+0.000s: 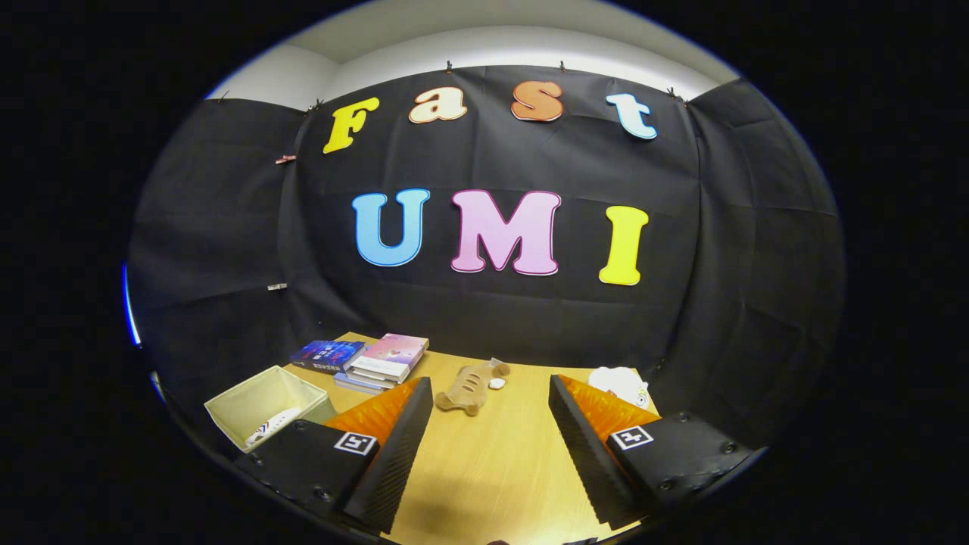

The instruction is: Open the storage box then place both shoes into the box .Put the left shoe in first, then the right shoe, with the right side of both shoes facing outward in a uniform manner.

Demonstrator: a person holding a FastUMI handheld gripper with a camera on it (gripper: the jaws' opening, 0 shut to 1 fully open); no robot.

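Open pale storage box [261, 401], shoe [272, 426] inside

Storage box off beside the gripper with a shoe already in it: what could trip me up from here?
1. The gripper is open over bare table, aimed away from the storage box; swinging over could knock its rim.
2. The shoe lies low against the box wall, so its facing is hard to check.
3. The plush toy and stacked books crowd the path ahead.

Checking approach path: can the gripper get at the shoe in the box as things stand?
Probably yes. The gripper is open and holds nothing; the box has no lid and the shoe lies exposed inside, beside one finger.
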